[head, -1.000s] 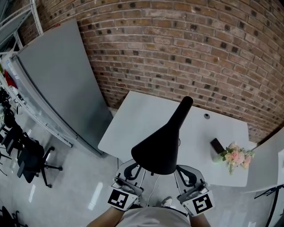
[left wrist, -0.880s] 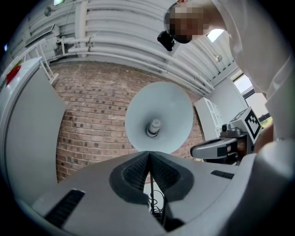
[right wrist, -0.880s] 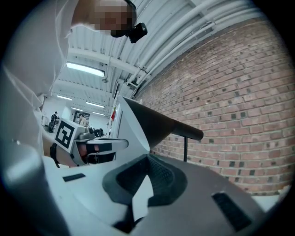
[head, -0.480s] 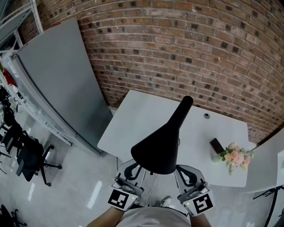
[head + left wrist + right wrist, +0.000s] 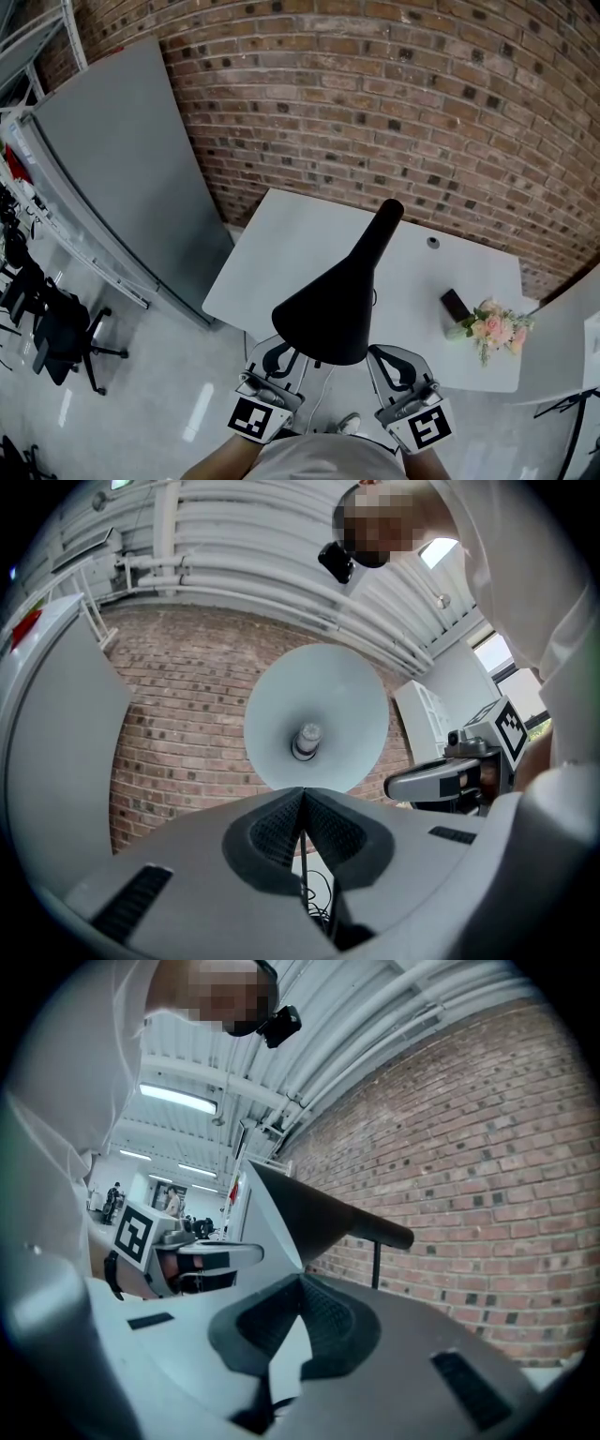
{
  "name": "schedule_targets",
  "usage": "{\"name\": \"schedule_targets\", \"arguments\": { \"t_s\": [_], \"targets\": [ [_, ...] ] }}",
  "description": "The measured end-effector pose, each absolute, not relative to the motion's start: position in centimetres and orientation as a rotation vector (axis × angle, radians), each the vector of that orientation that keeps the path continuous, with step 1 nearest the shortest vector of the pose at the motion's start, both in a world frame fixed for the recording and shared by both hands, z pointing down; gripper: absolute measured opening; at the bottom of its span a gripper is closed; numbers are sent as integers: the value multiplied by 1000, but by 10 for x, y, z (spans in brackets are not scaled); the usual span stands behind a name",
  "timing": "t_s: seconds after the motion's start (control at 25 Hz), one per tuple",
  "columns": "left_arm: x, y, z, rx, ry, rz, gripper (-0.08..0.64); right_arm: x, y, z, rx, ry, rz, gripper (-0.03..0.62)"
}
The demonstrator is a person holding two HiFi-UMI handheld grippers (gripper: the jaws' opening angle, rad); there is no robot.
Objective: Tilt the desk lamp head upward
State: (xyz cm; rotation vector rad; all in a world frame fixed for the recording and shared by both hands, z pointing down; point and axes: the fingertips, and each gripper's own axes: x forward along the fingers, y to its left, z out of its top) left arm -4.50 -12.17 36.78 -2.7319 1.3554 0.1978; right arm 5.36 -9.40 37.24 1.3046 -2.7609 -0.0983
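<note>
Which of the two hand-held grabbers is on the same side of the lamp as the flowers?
The right gripper: the flowers lie on the right end of the table, while the left gripper is toward the grey panel.

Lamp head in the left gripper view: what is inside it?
The lamp head shows a pale inner lining with the bulb at its centre. The left gripper, shut on the rim, covers its lowest part. The lamp's arm behind the shade is hidden.
</note>
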Motion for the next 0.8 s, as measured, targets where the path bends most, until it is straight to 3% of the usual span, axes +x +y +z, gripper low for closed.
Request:
{"name": "schedule_targets", "arguments": {
  "t_s": [0.8],
  "targets": [
    [-43,-124,367,-2735,1349,202,8,56,-94,373,1323,-2751,-98,14]
  ]
}}
